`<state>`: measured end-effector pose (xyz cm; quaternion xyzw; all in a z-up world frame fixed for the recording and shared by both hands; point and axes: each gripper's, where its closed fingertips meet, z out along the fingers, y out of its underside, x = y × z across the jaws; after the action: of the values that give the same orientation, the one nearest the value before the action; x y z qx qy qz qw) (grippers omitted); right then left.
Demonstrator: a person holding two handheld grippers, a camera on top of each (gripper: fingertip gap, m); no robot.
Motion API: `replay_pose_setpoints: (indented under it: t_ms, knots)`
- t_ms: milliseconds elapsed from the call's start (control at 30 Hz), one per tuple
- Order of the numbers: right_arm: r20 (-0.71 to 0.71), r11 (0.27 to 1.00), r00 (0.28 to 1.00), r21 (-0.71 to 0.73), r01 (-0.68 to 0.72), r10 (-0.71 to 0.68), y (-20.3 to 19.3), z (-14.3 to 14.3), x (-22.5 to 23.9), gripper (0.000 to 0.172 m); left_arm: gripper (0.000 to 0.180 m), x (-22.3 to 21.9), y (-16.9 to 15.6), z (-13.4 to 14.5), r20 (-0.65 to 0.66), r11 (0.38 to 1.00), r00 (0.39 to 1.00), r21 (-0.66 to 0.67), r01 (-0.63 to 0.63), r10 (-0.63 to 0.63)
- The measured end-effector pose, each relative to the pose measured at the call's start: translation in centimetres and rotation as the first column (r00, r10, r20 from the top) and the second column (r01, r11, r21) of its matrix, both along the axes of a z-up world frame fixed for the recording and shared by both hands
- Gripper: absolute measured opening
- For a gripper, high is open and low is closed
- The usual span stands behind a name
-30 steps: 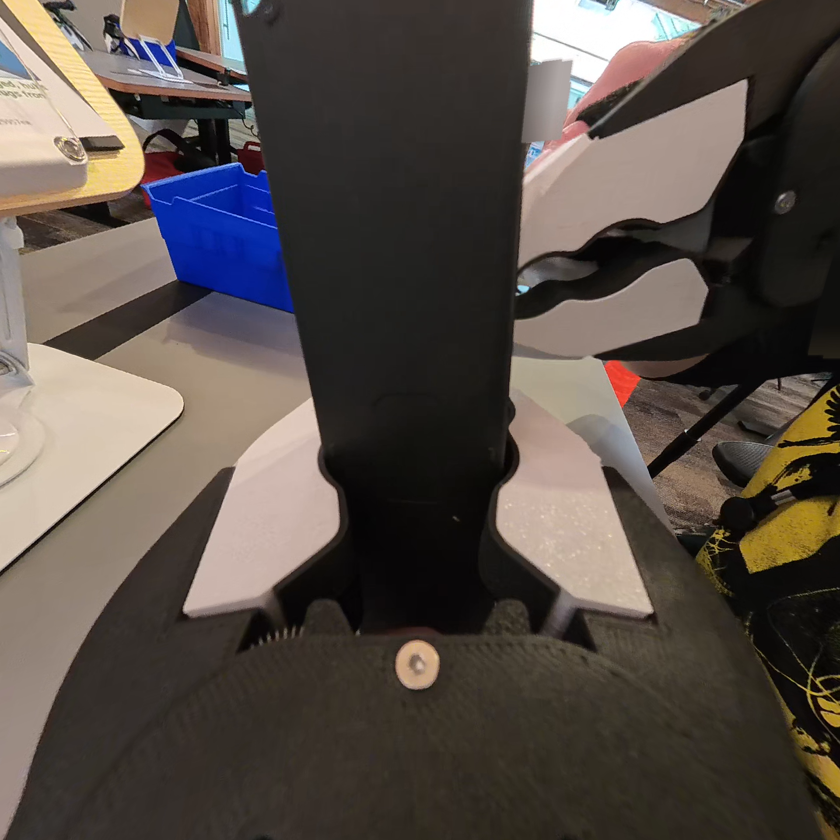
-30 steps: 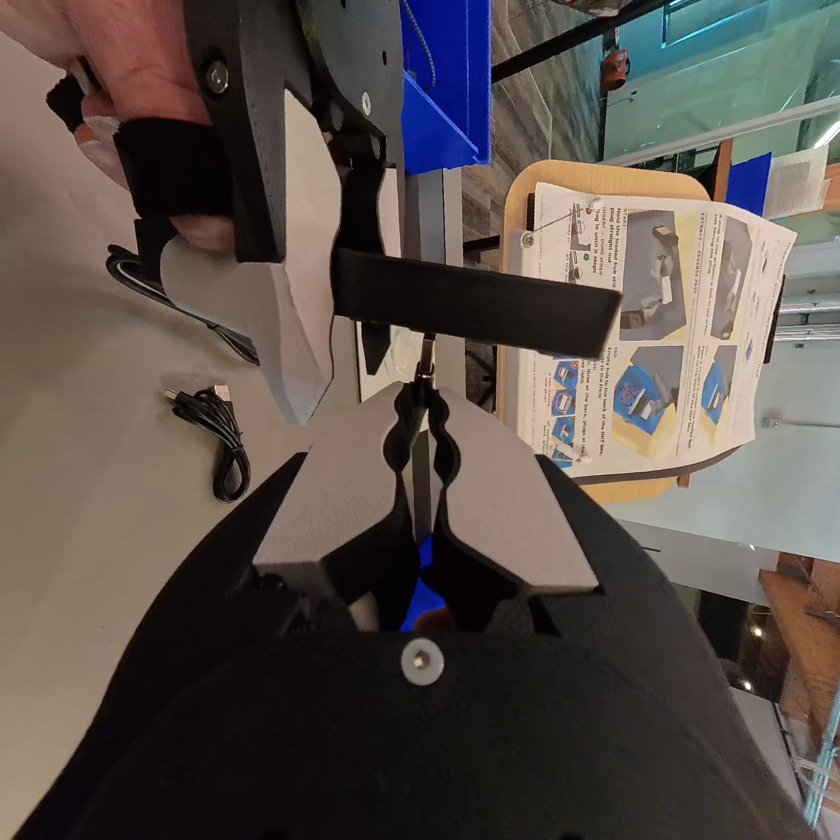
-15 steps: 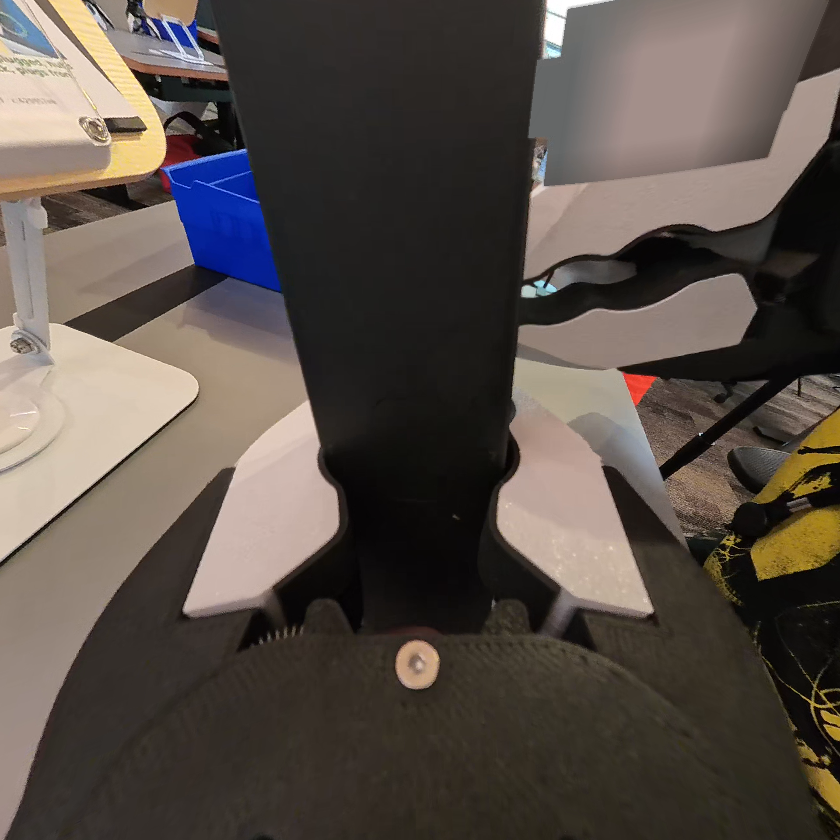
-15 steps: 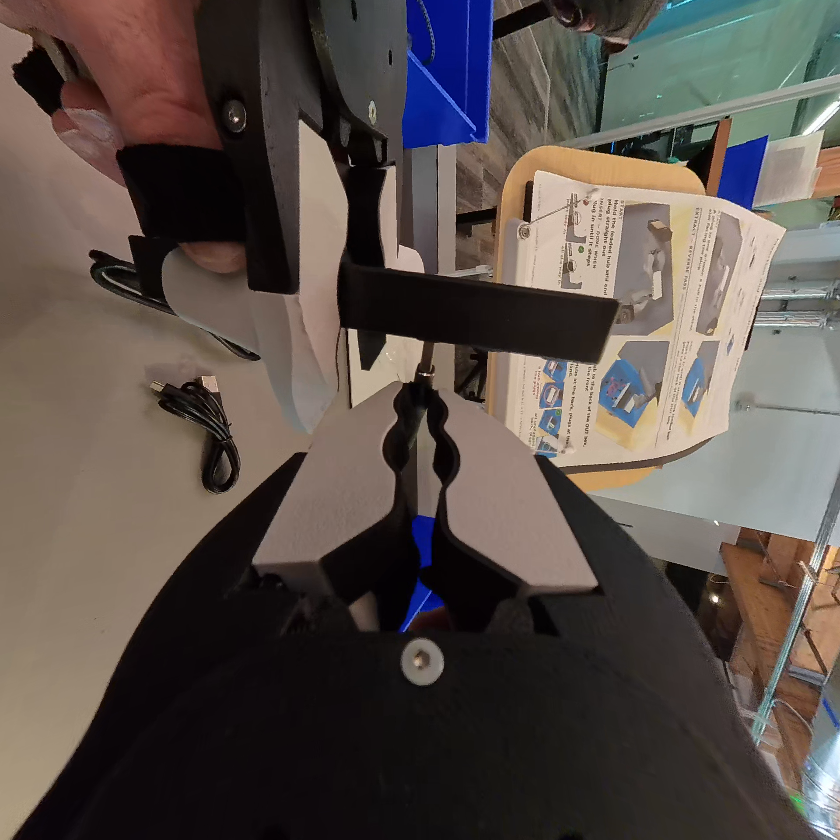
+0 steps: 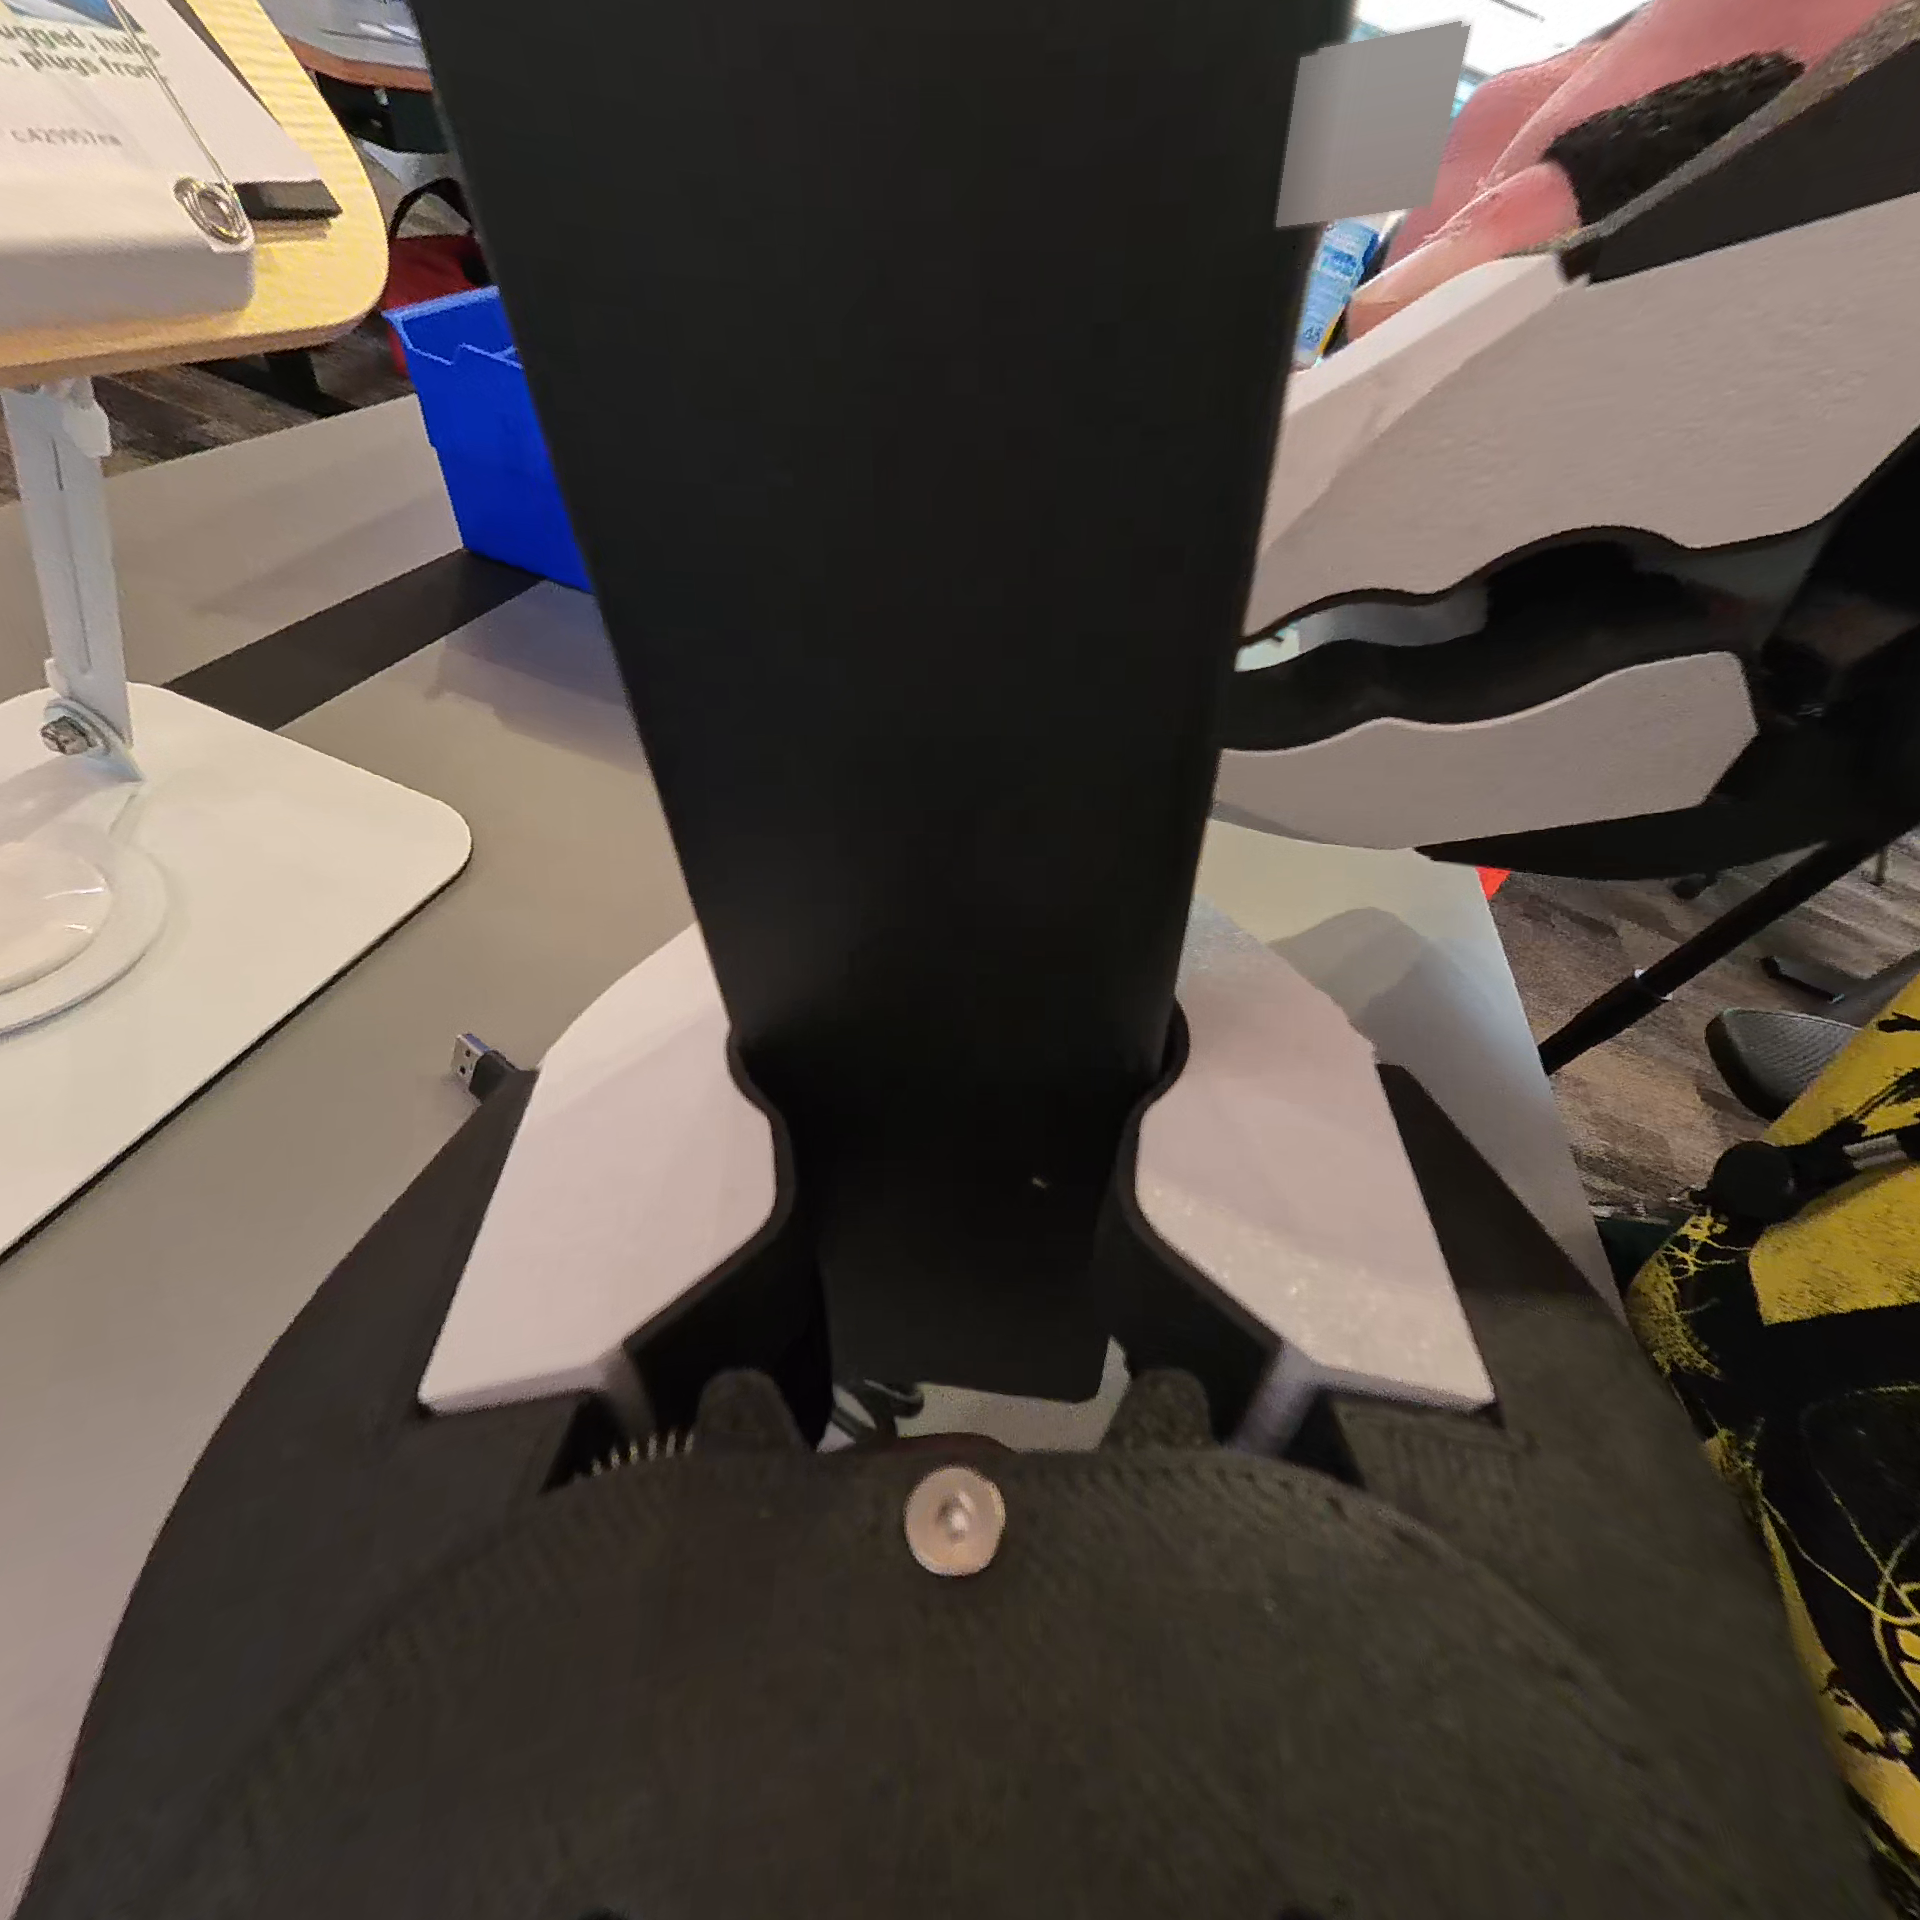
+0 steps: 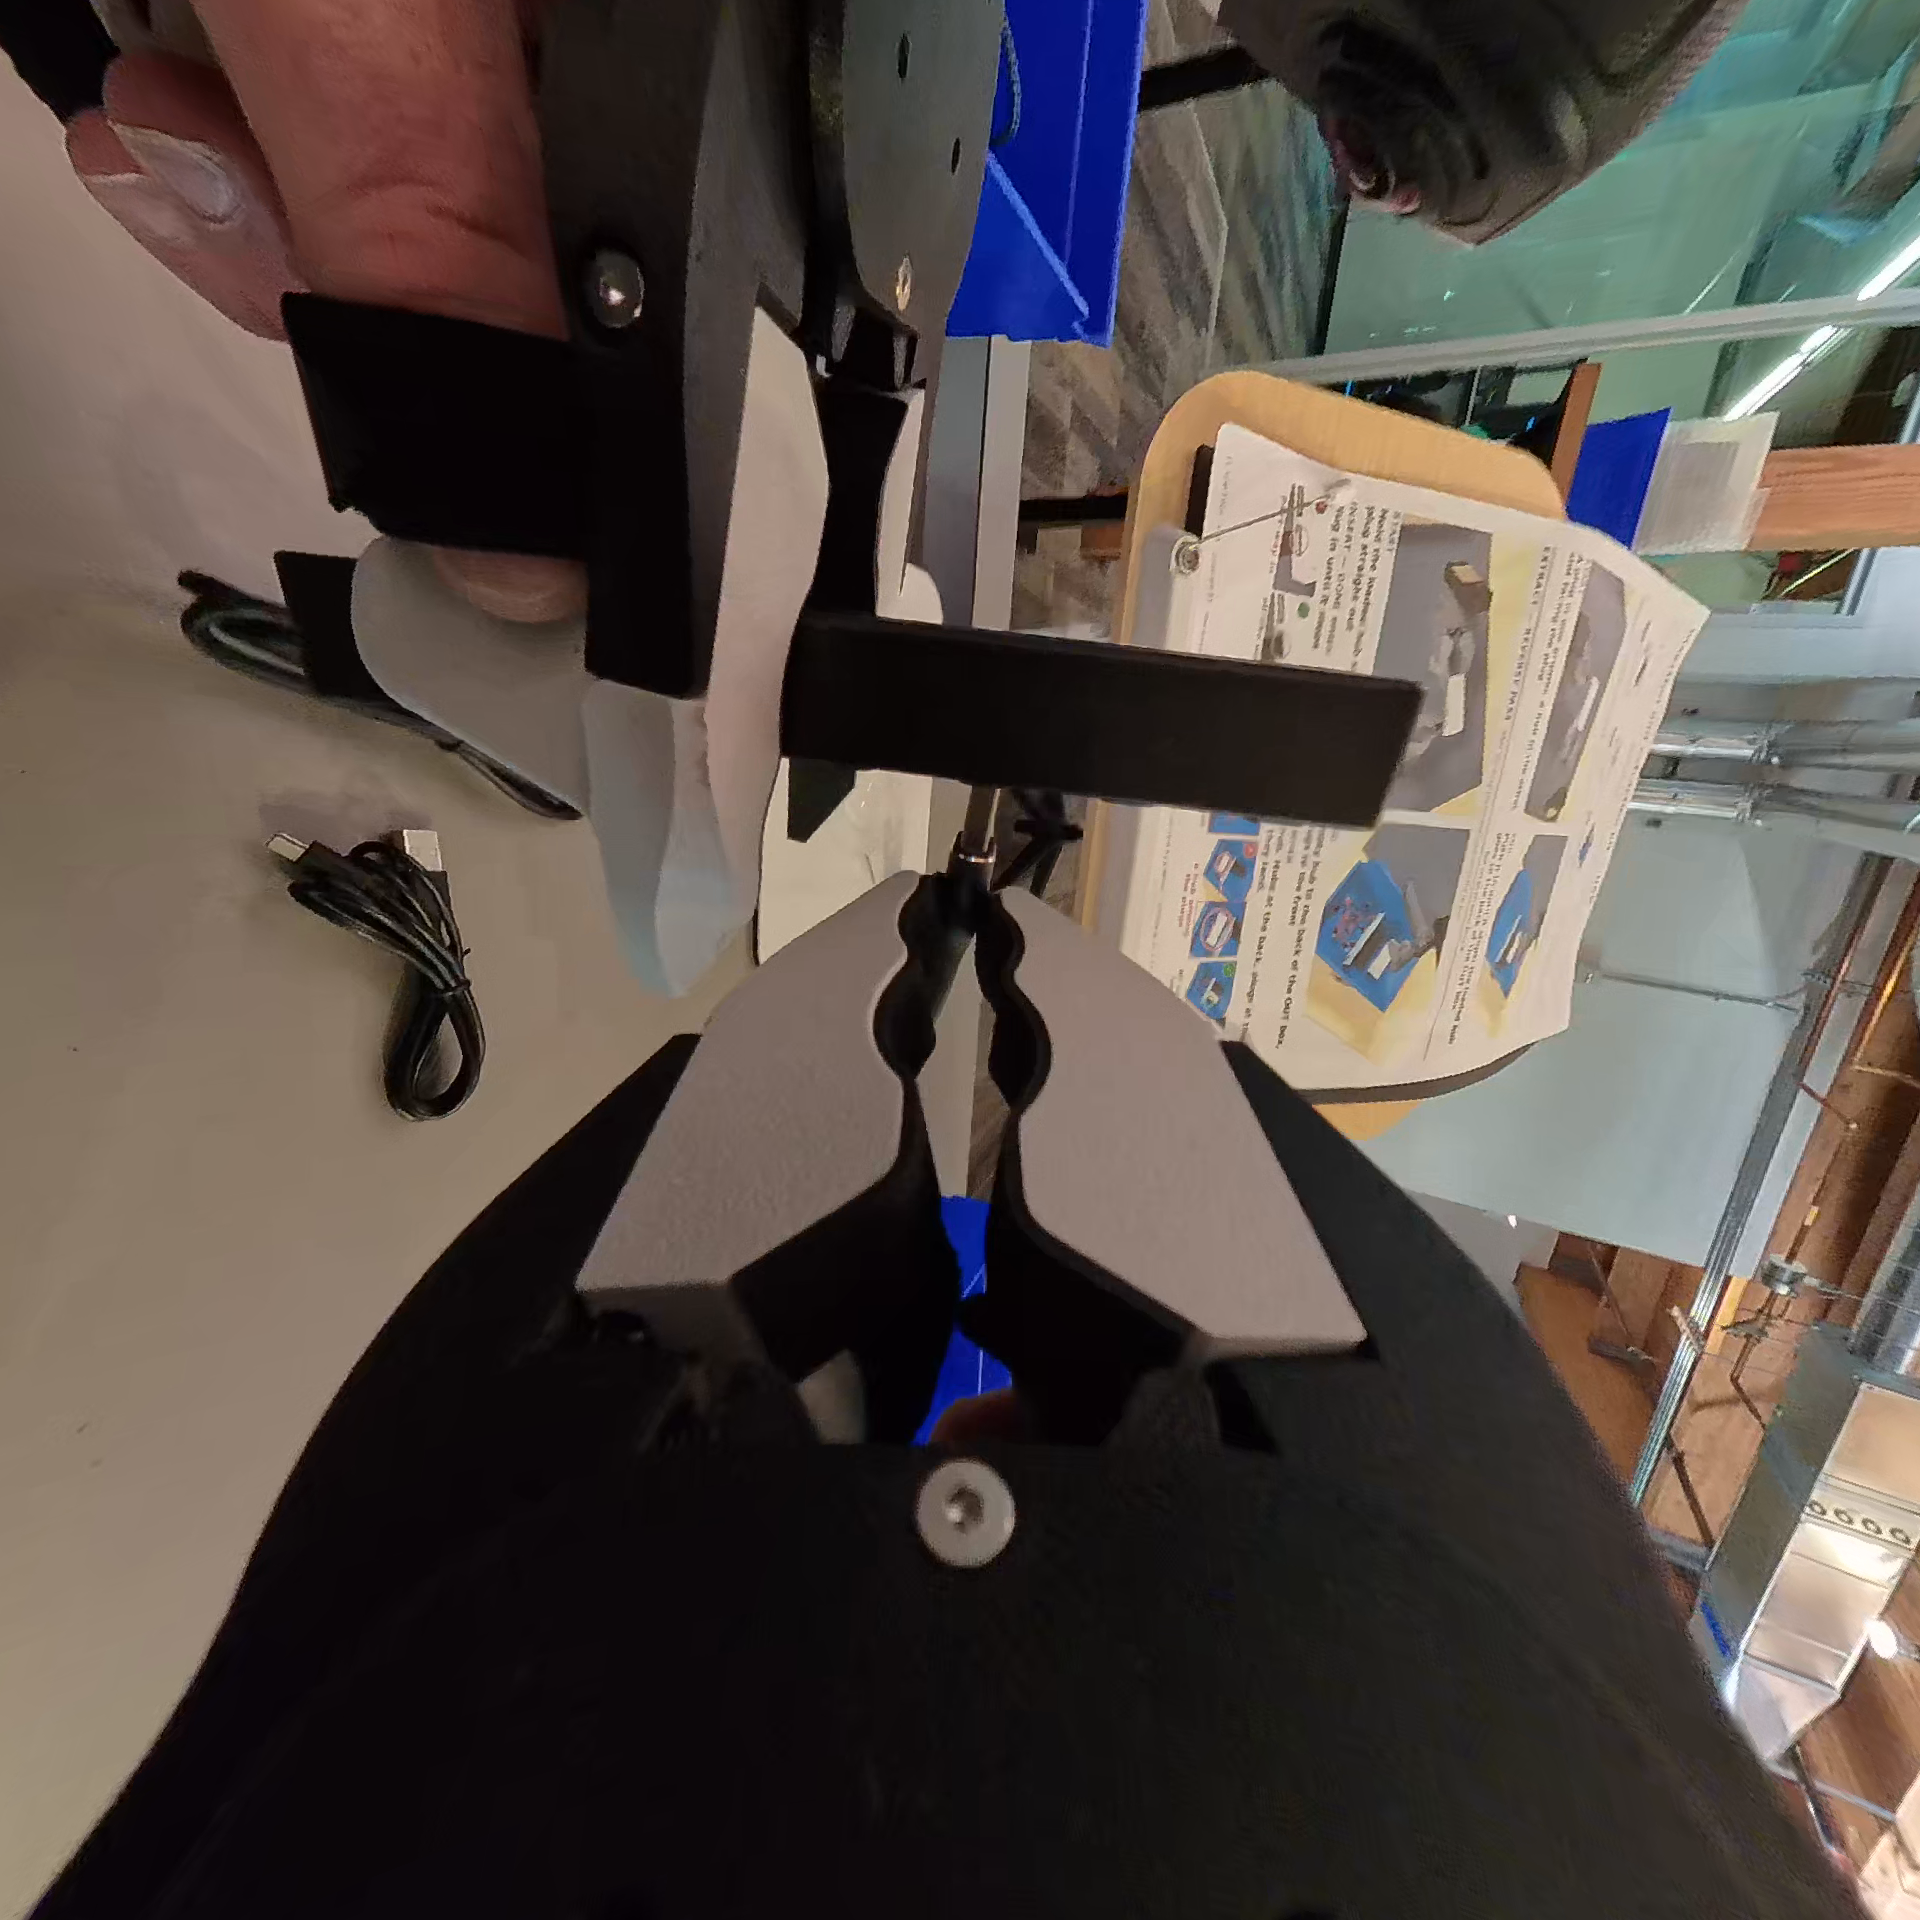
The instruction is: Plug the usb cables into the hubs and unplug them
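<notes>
Your right claw (image 6: 961, 914) is pinched on a black USB plug (image 6: 951, 940) at frame centre, its metal tip meeting the underside of the black hub (image 6: 1091, 727), seemingly seated. Your left claw (image 5: 956, 1039) grips that hub across its width. A coiled spare cable (image 6: 405, 956) lies on the worktop (image 6: 156, 1143) at left.

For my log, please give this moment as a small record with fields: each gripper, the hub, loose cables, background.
left gripper: shut on the black hub, held upright
right gripper: shut on a black cable plug, tip at the hub's side
loose cables: bundled black USB cable on the grey table
background: blue bin, instruction sheet on a stand
</notes>
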<state>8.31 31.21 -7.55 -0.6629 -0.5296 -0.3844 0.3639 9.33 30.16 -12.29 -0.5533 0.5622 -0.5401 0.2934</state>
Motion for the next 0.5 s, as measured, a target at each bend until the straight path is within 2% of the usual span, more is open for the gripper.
replay_pose_setpoints:
  t_ms: [500]
  knots:
    - [-0.001, 0.998, 0.998, 0.001, -0.062, 0.062, -0.29, -0.1, 0.03, 0.006, 0.067, 0.2, -0.31, -0.54, -0.011, 1.0, 1.0, 0.012, 0.017, -0.017]
